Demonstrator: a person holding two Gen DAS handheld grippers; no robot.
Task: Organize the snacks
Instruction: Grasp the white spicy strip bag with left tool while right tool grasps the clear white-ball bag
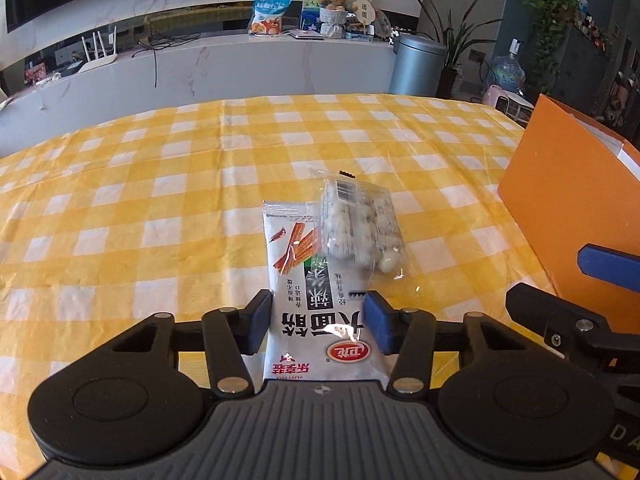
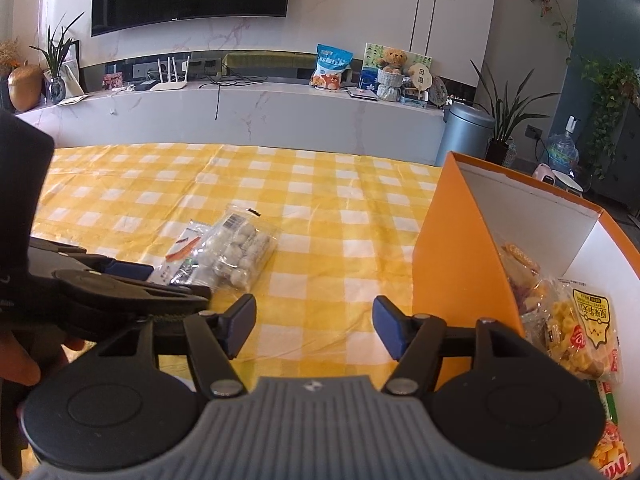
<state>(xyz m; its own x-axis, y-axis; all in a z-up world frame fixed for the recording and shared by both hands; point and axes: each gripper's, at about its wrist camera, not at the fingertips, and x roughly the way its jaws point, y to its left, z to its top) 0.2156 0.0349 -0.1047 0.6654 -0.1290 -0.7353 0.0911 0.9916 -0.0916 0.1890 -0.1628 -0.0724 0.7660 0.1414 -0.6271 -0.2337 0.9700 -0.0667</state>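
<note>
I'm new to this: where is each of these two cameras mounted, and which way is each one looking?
Left wrist view: sits on the left gripper, looking down along its fingers at the white snack packet between the pads; the right gripper's edge shows.
Right wrist view: sits on the right gripper, facing the yellow checked tablecloth beside the orange box; a hand shows.
Shared: the clear bag of white balls, packet, box, tablecloth.

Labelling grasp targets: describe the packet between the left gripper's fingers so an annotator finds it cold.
On the yellow checked tablecloth, left of the orange box, two snack packets overlap. The target is the white spicy-strip packet, lying flat between the left gripper pads. Unlike the clear bag of white balls resting on its far corner, it is opaque, with bold black characters and red strip pictures.
</note>
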